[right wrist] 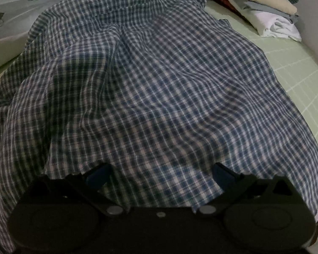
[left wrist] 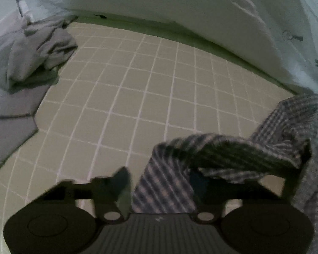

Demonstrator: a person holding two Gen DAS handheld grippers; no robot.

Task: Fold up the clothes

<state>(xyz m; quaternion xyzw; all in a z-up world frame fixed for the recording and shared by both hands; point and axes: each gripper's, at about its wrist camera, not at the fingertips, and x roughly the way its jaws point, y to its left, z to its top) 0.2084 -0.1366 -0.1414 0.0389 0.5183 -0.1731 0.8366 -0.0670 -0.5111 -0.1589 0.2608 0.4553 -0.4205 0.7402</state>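
Checked shirt [right wrist: 159, 89] draped between the left gripper [left wrist: 159, 182] fingers, right gripper [right wrist: 161, 173] spread low over it

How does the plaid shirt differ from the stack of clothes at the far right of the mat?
The plaid shirt lies spread out and rumpled; the stack of clothes is folded and piled. The shirt is blue-and-white checked; the stack shows plain cream, white and grey-blue pieces. Both rest on the green gridded mat.

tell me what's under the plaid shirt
The plaid shirt lies on a green grid mat, which shows bare past its right edge. Whatever lies beneath the middle is covered.
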